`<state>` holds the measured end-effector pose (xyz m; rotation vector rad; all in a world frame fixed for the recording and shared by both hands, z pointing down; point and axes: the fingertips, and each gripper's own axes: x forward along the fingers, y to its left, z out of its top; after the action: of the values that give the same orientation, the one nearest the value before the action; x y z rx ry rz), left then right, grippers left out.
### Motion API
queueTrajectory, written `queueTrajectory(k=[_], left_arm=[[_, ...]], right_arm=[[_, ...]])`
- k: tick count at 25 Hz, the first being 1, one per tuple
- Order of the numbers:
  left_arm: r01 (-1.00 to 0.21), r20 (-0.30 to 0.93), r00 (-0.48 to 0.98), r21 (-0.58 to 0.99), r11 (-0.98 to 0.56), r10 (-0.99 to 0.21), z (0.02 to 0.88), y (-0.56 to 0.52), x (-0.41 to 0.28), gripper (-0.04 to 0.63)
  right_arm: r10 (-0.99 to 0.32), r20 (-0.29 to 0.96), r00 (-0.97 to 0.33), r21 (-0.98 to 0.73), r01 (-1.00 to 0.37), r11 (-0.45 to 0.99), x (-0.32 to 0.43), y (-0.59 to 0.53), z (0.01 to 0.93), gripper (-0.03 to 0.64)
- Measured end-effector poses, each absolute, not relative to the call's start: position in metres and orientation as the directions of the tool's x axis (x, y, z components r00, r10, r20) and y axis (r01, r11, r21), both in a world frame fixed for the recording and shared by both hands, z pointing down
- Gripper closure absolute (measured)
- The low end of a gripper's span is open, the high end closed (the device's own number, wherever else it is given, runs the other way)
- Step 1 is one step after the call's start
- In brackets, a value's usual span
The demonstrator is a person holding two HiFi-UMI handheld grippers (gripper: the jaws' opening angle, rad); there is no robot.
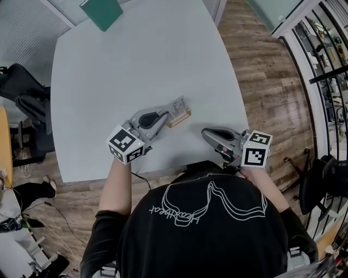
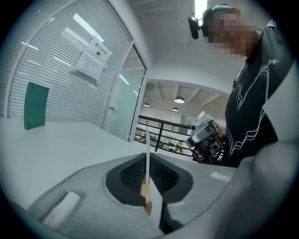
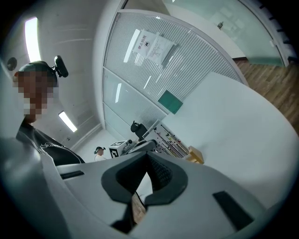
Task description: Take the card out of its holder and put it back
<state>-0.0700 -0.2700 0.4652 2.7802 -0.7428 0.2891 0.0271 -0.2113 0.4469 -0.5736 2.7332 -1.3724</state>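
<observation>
**White card pinched at its wooden stand**

White and seen edge-on, the thin white card (image 1: 177, 105) stands between the 2 jaws of the left tool (image 1: 163, 116), which are clenched on it with almost no gap. The card's lower edge meets the small light-wood holder (image 1: 181, 117), which sits on the pale grey bench (image 1: 141, 65), a little right of its middle. From the head view the card leans at a tilt against the holder. Whether it sits fully in the slot cannot be told.

The left tool reaches in from the near left, its black-and-white marker cube (image 1: 126, 144) at the person's hand.

The right tool (image 1: 205, 132) rests low over the bench's near edge, well apart from the card and pointing left. Its jaws are drawn together with nothing between them. Through the slit below them shows a strip of the wood-plank floor (image 1: 266, 81).

A dark green rectangular panel (image 1: 101, 12) is at the bench's far edge, well away from both tools. The person wears a black T-shirt with a white line print (image 1: 206, 228).
</observation>
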Motion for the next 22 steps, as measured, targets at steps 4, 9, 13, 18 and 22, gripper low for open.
queueTrajectory(k=[4,9,13,18,22], left_arm=[[-0.528,0.241,0.841,0.164,-0.833,-0.485,0.457,-0.267,-0.070,0.571],[-0.557,0.220,0.824,0.152,-0.817,-0.521,0.448,-0.263,-0.069,0.571],[-0.568,0.198,0.819,0.143,-0.810,-0.539,0.433,-0.255,-0.072,0.571],[-0.577,0.179,0.813,0.131,-0.806,-0.554,0.409,-0.236,-0.073,0.571],[-0.599,0.173,0.798,0.131,-0.790,-0.577,0.386,-0.219,-0.077,0.571]], right_arm=[[-0.357,0.100,-0.929,-0.810,-0.285,0.513,0.032,-0.208,0.443,0.607],[-0.363,0.127,-0.923,-0.779,-0.319,0.540,0.037,-0.202,0.446,0.607],[-0.364,0.116,-0.924,-0.777,-0.313,0.546,0.034,-0.198,0.440,0.607],[-0.366,0.112,-0.924,-0.745,-0.321,0.585,0.031,-0.193,0.431,0.607],[-0.370,0.150,-0.917,-0.665,-0.370,0.649,0.029,-0.190,0.425,0.607]])
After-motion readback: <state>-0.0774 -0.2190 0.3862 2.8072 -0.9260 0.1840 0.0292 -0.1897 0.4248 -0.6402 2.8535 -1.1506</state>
